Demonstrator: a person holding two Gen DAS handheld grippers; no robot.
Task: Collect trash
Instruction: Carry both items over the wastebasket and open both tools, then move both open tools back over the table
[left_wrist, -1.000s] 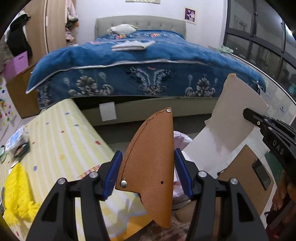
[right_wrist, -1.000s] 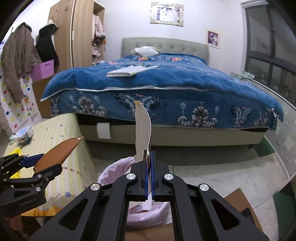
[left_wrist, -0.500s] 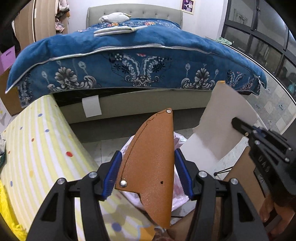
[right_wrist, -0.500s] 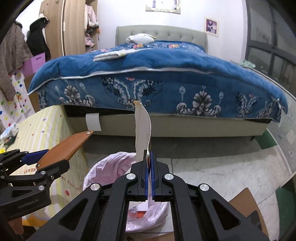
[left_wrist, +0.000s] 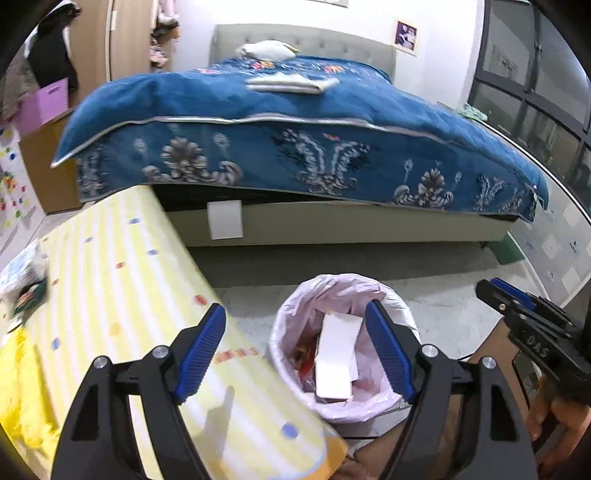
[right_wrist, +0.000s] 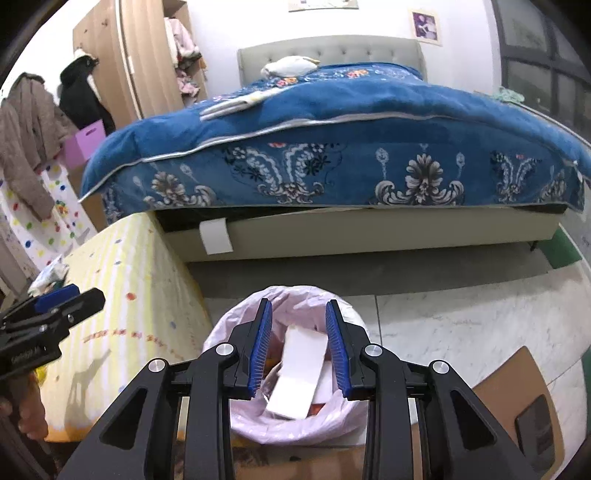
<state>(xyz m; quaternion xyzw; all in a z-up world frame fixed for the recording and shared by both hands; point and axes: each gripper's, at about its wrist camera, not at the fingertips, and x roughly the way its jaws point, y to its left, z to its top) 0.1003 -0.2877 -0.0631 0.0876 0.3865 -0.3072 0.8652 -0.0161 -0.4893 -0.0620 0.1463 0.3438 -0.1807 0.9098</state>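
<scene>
Now that both sets of jaws have just been opening, left tool and right tool hang released, empty, above the bin; white card lies inside it. Brown piece gone from view. Drop done.

Black hand-held gripper; ribbed blue pads; silver screws.

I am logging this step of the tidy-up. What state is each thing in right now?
left gripper: open, jaws just widened, nothing between them
right gripper: open, jaws just parted, nothing gripped
trash bin: upright, lined with a pink bag, partly filled
white card: lying loose inside the bin, leaning
bed: covered by a blue blanket
wardrobe: door open, clothes showing
</scene>
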